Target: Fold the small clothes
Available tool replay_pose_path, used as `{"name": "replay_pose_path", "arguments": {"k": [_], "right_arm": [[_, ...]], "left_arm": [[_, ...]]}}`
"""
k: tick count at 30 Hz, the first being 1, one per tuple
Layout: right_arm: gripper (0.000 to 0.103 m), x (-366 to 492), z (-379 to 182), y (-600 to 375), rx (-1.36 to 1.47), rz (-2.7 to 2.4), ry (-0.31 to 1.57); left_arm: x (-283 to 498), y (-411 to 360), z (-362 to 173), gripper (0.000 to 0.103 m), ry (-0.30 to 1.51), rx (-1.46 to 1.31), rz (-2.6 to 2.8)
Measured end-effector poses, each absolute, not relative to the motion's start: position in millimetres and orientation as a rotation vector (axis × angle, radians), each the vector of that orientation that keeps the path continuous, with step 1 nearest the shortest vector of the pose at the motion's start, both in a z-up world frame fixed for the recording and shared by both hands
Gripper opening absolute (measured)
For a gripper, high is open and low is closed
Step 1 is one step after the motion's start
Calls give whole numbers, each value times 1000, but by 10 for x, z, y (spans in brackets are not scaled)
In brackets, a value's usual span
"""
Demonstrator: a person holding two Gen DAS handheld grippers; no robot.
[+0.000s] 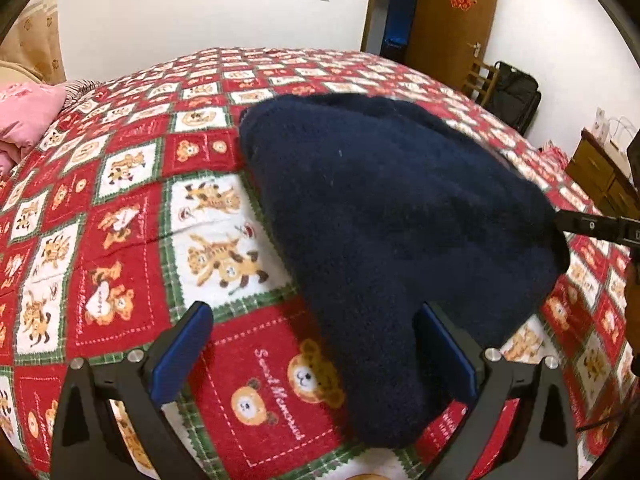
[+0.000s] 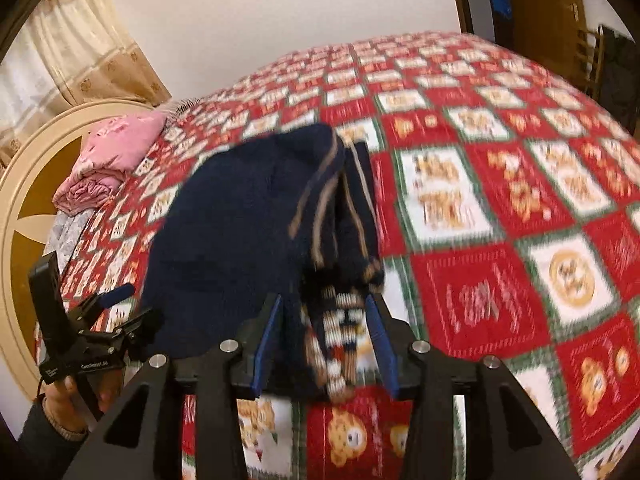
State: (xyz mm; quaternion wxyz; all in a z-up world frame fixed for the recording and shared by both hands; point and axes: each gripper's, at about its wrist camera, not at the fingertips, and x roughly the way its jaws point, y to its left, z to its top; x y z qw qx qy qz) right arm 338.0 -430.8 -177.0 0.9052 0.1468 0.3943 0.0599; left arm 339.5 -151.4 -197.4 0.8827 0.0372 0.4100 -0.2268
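Observation:
A small navy knitted garment (image 1: 392, 216) lies folded on the red bear-print bedspread (image 1: 120, 216). In the right wrist view the garment (image 2: 240, 232) shows tan stripes and a patterned hem, blurred by motion. My left gripper (image 1: 316, 344) is open, and the garment's near end lies between its blue pads without being pinched. My right gripper (image 2: 326, 332) is partly open around the garment's striped hem, its pads apart from the cloth. The left gripper also shows in the right wrist view (image 2: 120, 312) at the garment's left edge.
Pink folded bedding (image 2: 116, 160) lies by the round headboard (image 2: 24, 184) at the bed's left end. A wooden door (image 1: 452, 20), a dark bag (image 1: 516, 92) and a wooden cabinet (image 1: 600, 168) stand beyond the bed's right side.

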Motion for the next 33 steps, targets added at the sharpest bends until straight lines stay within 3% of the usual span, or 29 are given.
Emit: {"name": "replay_pose_path", "arguments": {"k": [7, 16, 23, 28, 31, 33], "right_arm": [[45, 3659, -1458, -3912, 227, 243, 703], [45, 3973, -2040, -3793, 161, 272, 830], [45, 3885, -2057, -3736, 58, 279, 805], [45, 3804, -1955, -3922, 135, 304, 779], [48, 3721, -1877, -4059, 168, 308, 737], [64, 3706, -1827, -4191, 188, 265, 708]], "left_arm": [[3526, -1570, -1881, 103, 830, 99, -439], [3606, -1736, -2138, 103, 889, 155, -438], [3652, -1722, -2151, 103, 928, 129, -457], [3608, -1564, -1795, 103, 825, 97, -451], [3720, -1425, -1634, 103, 797, 24, -453], [3864, -1414, -1641, 103, 815, 12, -440]]}}
